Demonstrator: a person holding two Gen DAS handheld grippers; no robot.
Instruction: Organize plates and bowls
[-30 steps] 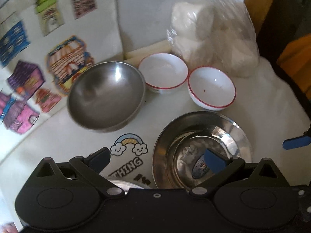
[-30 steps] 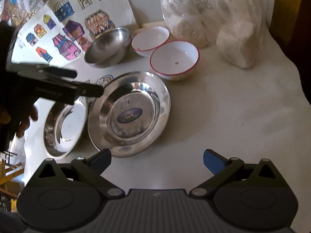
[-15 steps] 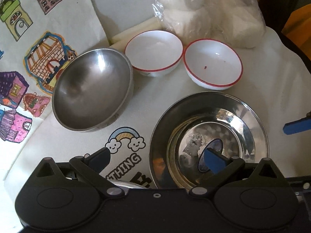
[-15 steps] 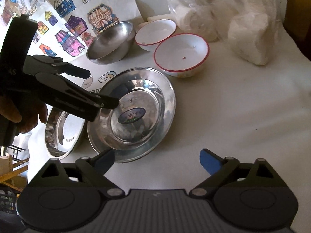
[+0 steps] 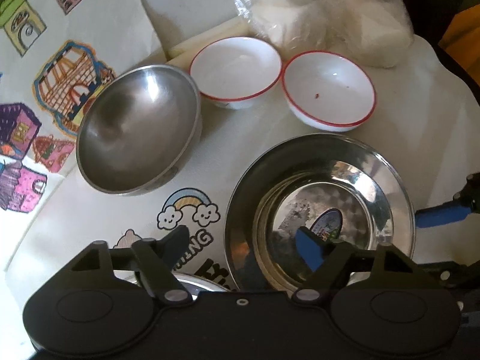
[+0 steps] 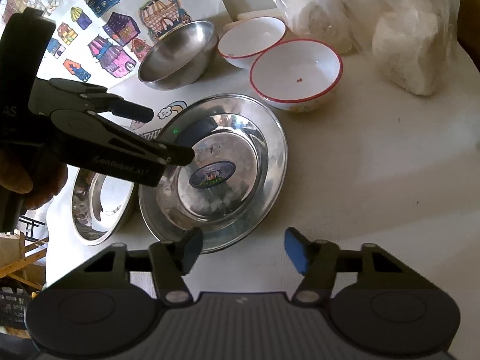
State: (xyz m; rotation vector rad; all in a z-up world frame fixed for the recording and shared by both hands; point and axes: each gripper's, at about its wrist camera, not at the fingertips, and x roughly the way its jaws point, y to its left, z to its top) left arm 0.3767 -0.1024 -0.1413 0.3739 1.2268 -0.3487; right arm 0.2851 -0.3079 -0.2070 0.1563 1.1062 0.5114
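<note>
Your left gripper (image 5: 243, 240) and right gripper (image 6: 241, 247) are both spread wide, holding nothing. The steel plate (image 6: 270, 162) sits between them; two white bowls (image 5: 328, 90) wait at 12 o'clock.

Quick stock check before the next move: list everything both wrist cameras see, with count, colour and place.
steel plate: 1, silver with a blue sticker, centre of table
second steel plate: 1, silver, left of the first
steel bowl: 1, silver, on the drawing sheet's edge
red-rimmed bowls: 2, white, behind the plate
plastic bag: 1, clear with white lumps, at the back
drawing sheet: 1, white with coloured houses, left
table: 1, white cover
left gripper: open, over the plate
right gripper: open, at the plate's near edge
</note>
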